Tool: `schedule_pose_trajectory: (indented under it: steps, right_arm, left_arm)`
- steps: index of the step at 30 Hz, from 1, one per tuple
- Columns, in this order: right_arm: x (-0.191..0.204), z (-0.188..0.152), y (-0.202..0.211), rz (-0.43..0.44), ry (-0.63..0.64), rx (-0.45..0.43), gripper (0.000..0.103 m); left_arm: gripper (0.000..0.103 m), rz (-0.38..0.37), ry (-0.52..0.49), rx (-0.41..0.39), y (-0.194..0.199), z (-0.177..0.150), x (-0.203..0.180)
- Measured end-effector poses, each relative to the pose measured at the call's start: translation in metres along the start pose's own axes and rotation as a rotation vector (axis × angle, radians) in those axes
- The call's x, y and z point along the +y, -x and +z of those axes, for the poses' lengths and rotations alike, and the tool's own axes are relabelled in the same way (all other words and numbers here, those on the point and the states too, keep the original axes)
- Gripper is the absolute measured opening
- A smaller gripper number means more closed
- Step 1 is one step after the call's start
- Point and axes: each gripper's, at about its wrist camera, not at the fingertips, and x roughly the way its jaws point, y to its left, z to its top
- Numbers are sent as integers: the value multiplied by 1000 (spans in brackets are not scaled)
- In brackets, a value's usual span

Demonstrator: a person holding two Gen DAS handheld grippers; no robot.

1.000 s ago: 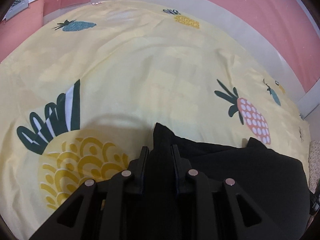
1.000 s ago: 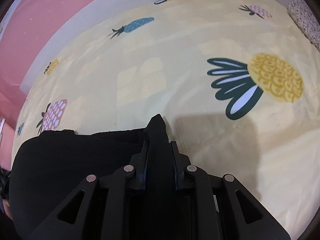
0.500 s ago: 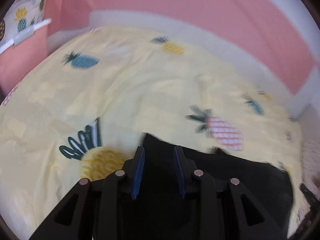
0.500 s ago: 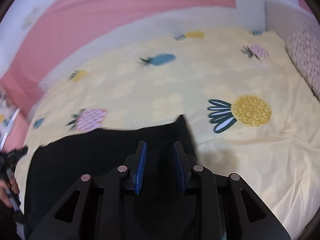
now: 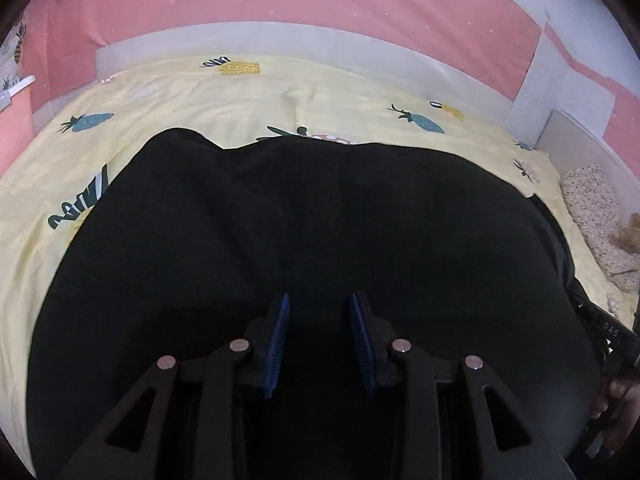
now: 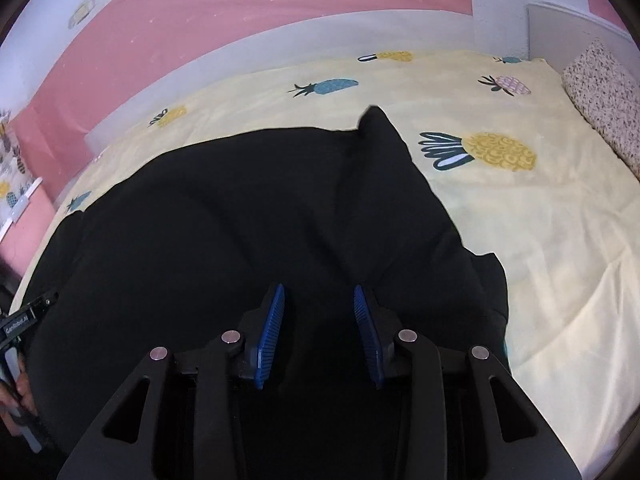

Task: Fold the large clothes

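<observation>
A large black garment (image 5: 312, 232) lies spread flat on a yellow pineapple-print bed sheet (image 5: 248, 100). It also fills the lower left of the right wrist view (image 6: 224, 216), with a pointed corner at its far right edge. My left gripper (image 5: 318, 308) is open and empty above the garment's near part, blue pads apart. My right gripper (image 6: 319, 300) is open and empty above the garment too. The right gripper's handle and the hand on it show at the left wrist view's right edge (image 5: 616, 344).
A pink and grey wall (image 5: 320, 8) runs behind the bed. A speckled pillow (image 6: 608, 100) lies at the bed's right end. The left gripper's handle (image 6: 20, 324) shows at the right wrist view's left edge. Bare sheet (image 6: 540, 216) lies right of the garment.
Both grippers let go of the garment's corners, opened, and drew back and up. The garment now lies spread on the sheet in front of them.
</observation>
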Motion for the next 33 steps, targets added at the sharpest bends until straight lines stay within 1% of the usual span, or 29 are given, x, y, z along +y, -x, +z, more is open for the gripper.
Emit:
schedule_pose_trajectory:
  steps: [3,7,9,11,13,14,15,17,18,19,22,25,27,30,31,33]
  right_arm:
    - [3,-1,-13,-35,18,-8,36]
    - [6,5,-12,-51,23,15,36]
    - [11,11,-2,-87,34,33,37]
    - [13,17,12,-94,39,8,37]
    - [12,27,20,-105,49,-31,37]
    - [10,32,18,-114,50,-35,37]
    - [6,34,13,-119,45,-28,37]
    - [-4,35,-6,-129,31,13,37]
    - [-9,33,-16,-126,29,22,37]
    - [-12,30,-21,-117,18,18,37]
    - [-13,23,-28,-128,15,1,37]
    - [-15,21,-31,-118,3,4,37]
    - [-17,22,-30,-109,-4,13,37]
    - [-16,28,-21,-127,-2,39,37]
    - [-16,30,-16,-133,-1,43,37]
    - [-17,27,6,-119,-18,39,37]
  left_arm:
    - [35,43,-27,-13,-13,1,-6]
    - [35,30,-12,8,-9,5,-1]
    - [35,36,-17,35,-3,11,-3]
    - [34,43,-16,42,7,18,-2]
    - [35,71,-11,0,18,25,7]
    - [35,98,-2,-14,19,29,17]
    - [35,118,20,-8,15,31,28]
    - [34,119,76,14,2,30,50]
    - [34,111,80,4,-2,28,56]
    - [34,111,76,-7,-4,26,56]
    - [34,161,19,-40,-12,20,43]
    - [34,168,19,-45,-16,17,41]
    - [34,160,26,-41,-14,16,42]
    - [34,162,28,0,-6,22,42]
    - [34,163,28,14,1,24,42]
    - [34,160,31,24,16,22,42]
